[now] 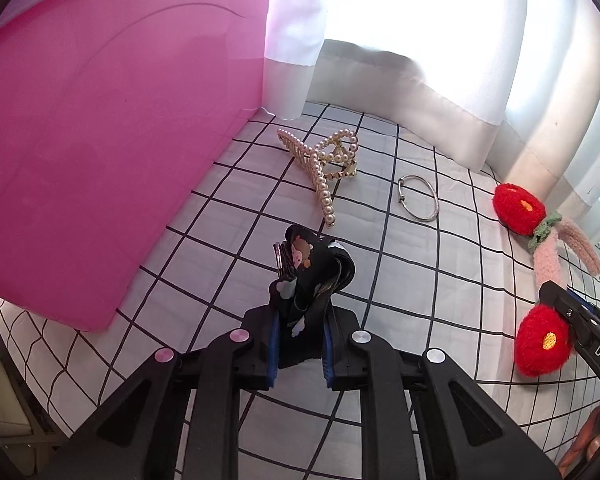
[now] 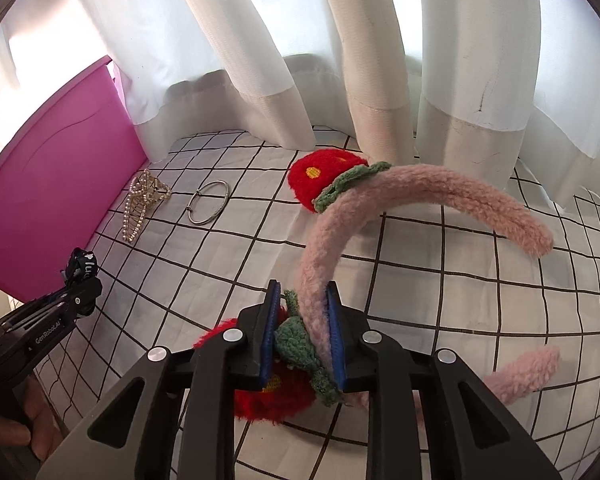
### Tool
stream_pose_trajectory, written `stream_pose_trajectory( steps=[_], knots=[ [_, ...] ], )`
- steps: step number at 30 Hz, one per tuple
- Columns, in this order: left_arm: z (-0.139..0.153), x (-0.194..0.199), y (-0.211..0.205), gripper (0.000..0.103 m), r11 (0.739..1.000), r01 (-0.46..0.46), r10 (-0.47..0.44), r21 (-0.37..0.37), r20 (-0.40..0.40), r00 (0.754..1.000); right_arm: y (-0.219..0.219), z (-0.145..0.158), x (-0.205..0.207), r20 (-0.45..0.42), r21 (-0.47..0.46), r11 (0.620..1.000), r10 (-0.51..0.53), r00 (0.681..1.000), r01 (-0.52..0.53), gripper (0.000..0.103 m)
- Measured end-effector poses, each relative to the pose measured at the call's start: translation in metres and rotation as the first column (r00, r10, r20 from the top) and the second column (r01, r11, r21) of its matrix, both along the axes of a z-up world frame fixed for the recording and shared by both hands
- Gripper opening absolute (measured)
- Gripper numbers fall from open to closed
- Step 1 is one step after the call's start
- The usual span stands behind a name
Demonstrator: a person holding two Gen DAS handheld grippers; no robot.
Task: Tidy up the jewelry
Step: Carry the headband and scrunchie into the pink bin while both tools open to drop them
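The left gripper (image 1: 300, 344) has its jaws closed on a black hair clip (image 1: 306, 276) that stands up between them, and the right gripper (image 2: 302, 340) is clamped on the pink headband (image 2: 380, 208) beside its green leaf trim. Both pieces look lifted off the checked bed cover (image 1: 420, 280) — the sound course is a steady carry to the pink box (image 1: 100, 140) left of the jaws, with the headband's long free end kept clear of the pearl claw clip (image 1: 320, 164) and silver bangle (image 1: 419, 198) lying ahead.

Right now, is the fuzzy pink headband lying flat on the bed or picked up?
Picked up. The right gripper is shut on the pink headband, whose band arches above the checked sheet.
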State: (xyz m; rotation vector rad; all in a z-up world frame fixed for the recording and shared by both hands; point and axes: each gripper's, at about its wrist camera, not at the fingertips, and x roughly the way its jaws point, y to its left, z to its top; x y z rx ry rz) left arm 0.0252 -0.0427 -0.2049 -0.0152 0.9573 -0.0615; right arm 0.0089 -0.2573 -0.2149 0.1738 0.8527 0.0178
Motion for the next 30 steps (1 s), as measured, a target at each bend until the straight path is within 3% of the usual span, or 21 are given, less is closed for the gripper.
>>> stream_pose_trajectory(
  steps=[6, 17, 30],
  knots=[
    [0.021, -0.009, -0.006, 0.016, 0.999, 0.043, -0.044, 0.021, 0.045, 0.998, 0.008, 0.013, -0.008, 0.02, -0.003, 0.999, 0.033, 0.999, -0.033, 0.012],
    [0.045, -0.015, -0.004, 0.016, 0.997, 0.078, -0.08, 0.024, 0.057, 0.995, 0.01, 0.03, -0.013, 0.03, 0.014, 0.999, 0.033, 0.999, -0.033, 0.012],
    [0.109, -0.023, 0.001, 0.016, 0.99, 0.14, -0.136, -0.009, 0.173, 0.976, 0.035, 0.091, -0.022, 0.121, 0.006, 0.997, 0.076, 0.99, -0.077, 0.012]
  ],
)
